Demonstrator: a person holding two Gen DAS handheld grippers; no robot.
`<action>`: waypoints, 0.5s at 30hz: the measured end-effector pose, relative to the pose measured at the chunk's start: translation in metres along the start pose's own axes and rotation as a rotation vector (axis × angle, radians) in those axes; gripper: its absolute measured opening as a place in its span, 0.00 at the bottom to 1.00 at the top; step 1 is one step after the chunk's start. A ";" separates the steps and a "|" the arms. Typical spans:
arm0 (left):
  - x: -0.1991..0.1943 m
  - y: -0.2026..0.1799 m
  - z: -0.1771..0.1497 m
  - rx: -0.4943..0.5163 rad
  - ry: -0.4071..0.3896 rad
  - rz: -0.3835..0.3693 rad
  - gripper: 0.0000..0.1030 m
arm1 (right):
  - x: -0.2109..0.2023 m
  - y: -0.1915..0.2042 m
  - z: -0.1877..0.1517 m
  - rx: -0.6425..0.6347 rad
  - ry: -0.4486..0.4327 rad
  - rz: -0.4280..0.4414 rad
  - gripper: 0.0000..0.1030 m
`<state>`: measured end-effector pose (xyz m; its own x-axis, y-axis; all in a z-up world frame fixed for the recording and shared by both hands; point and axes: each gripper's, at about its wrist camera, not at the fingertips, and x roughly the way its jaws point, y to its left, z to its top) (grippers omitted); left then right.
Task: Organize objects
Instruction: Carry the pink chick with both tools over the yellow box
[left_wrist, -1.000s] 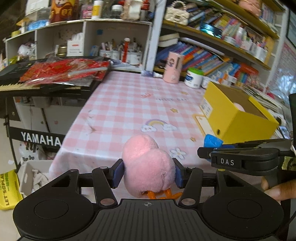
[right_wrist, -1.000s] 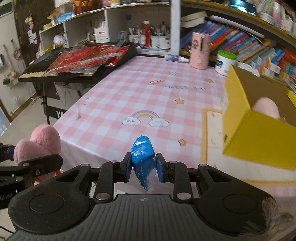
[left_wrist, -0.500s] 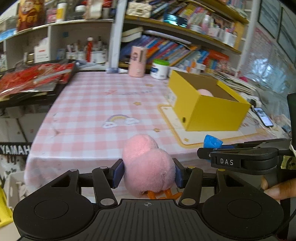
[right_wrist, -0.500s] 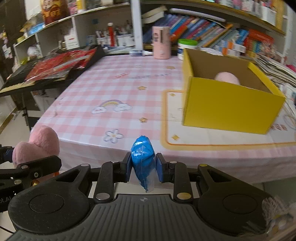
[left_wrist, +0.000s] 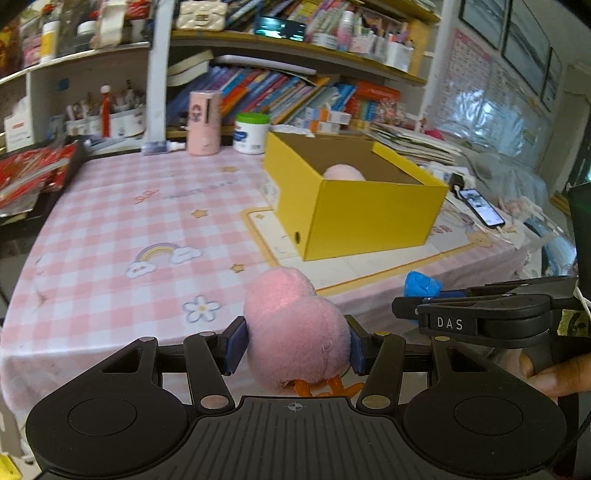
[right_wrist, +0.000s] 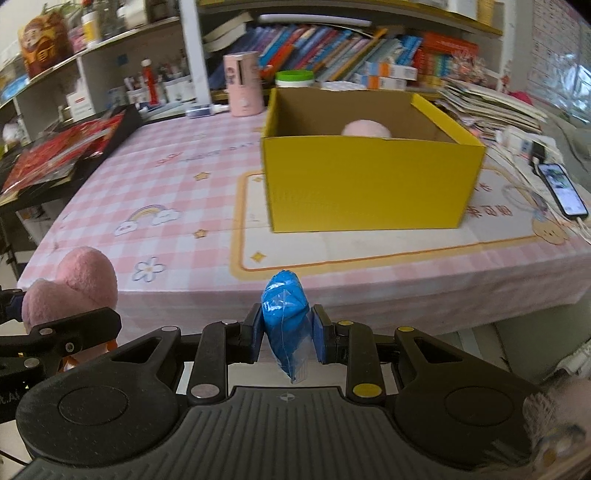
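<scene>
The left gripper (left_wrist: 295, 349) clamps a fluffy pink plush toy (left_wrist: 295, 332); the right gripper (right_wrist: 288, 338) pinches a crinkly blue plastic packet (right_wrist: 286, 321). Both are being carried; next, each must be released over the open yellow cardboard box (right_wrist: 369, 188) at twelve o'clock.

— What do the tools look like?
— The left gripper (left_wrist: 295, 347) is matte black plastic with a ribbed base, two round discs and blue pads (left_wrist: 236, 345) inside its jaws.
— And the other?
— The right gripper (right_wrist: 288, 338) matches it, with yellow rivets on one side and "DAS" in white lettering on its side.
</scene>
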<state>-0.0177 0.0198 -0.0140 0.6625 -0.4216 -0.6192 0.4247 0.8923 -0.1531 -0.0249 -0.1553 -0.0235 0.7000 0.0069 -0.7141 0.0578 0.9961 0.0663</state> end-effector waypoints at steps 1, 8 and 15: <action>0.003 -0.003 0.002 0.005 0.001 -0.006 0.51 | 0.000 -0.004 0.000 0.005 0.000 -0.006 0.24; 0.020 -0.021 0.014 0.037 0.008 -0.031 0.51 | 0.003 -0.029 0.008 0.038 0.000 -0.030 0.24; 0.039 -0.035 0.031 0.044 -0.004 -0.037 0.51 | 0.011 -0.049 0.024 0.034 -0.001 -0.032 0.24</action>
<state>0.0119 -0.0327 -0.0090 0.6481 -0.4546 -0.6109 0.4753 0.8683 -0.1419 -0.0035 -0.2061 -0.0180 0.6984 -0.0249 -0.7153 0.1044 0.9923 0.0673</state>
